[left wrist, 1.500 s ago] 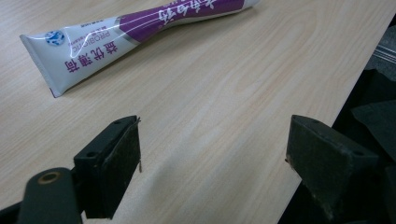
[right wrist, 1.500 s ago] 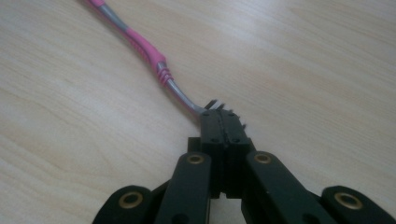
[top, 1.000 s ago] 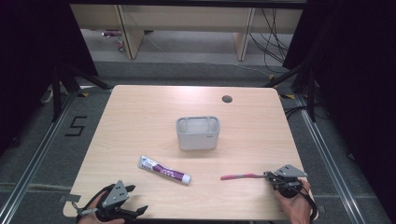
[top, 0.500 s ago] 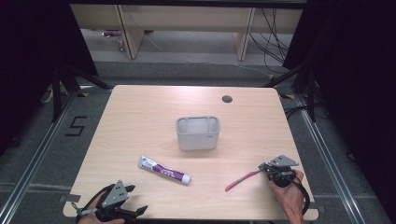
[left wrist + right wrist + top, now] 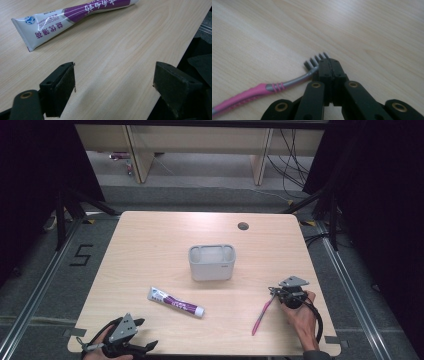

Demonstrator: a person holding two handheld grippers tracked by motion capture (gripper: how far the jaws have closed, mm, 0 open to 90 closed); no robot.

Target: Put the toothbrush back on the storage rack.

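Right gripper (image 5: 329,65) clenched against the toothbrush (image 5: 274,87) head
Lower right of the frame; left gripper (image 5: 113,82) released, lower left, near the toothpaste tube (image 5: 75,17) on the surface (image 5: 150,250)

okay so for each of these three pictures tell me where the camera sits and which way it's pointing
High view: above the near edge, looking forward and down on the pale wooden table; both hands with the left gripper and right gripper.
Left gripper view: on that gripper, facing the white and purple toothpaste tube; open jaws.
Right gripper view: on that gripper, low over the table; jaws shut on the pink and grey toothbrush.
Shared: tube, toothbrush, table.
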